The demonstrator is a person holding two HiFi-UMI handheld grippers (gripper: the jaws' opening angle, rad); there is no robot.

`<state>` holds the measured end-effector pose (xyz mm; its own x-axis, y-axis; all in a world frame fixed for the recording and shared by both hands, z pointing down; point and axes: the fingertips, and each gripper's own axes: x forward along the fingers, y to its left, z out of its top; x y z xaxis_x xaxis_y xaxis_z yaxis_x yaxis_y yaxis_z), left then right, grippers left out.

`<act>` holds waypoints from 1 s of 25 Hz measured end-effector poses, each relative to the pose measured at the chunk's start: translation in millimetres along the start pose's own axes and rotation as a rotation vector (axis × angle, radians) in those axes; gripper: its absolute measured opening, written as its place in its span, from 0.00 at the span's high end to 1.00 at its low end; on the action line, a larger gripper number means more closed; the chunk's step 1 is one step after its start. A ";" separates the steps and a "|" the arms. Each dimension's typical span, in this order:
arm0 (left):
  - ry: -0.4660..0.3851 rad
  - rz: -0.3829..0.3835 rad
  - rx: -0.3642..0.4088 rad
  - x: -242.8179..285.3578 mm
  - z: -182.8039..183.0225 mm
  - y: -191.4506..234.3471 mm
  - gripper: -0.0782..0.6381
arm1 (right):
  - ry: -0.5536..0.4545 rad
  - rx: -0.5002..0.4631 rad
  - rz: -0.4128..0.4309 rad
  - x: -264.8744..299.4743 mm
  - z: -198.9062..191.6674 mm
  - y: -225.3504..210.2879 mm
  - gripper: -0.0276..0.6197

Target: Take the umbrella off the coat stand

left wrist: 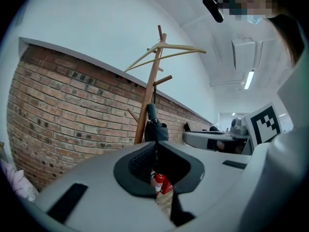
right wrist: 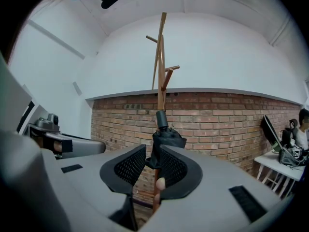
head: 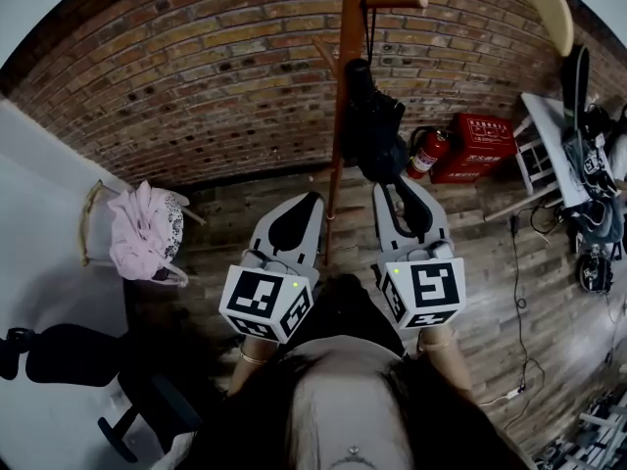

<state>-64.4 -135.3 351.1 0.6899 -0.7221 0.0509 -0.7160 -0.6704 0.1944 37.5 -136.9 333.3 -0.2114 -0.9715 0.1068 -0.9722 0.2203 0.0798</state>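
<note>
Umbrella (head: 372,125), black and folded, hangs by its strap from a peg (head: 397,1) on the wooden coat stand (head: 348,57), against the brick wall. The right gripper (right wrist: 152,151) points level at its lower end with the jaws a narrow way apart. The bottom folds of fabric sit right at the gap between the tips; whether the pads touch them is hard to tell. The left gripper (left wrist: 155,146), beside the right one and left of the pole, has its jaws together on nothing.
</note>
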 end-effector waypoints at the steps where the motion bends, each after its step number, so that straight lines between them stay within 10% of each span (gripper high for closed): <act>1: 0.000 0.004 0.002 1.3 1.0 1.9 0.88 | -0.001 -0.002 0.002 2.8 0.6 -1.2 0.82; 25: -0.015 0.097 -0.011 54.6 12.2 32.6 0.88 | 0.083 -0.039 0.097 76.2 -19.5 -40.0 0.52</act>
<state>-51.3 -198.7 348.3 0.6154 -0.7863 0.0551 -0.7783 -0.5951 0.2004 62.3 -218.0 357.6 -0.2932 -0.9355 0.1972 -0.9427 0.3173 0.1034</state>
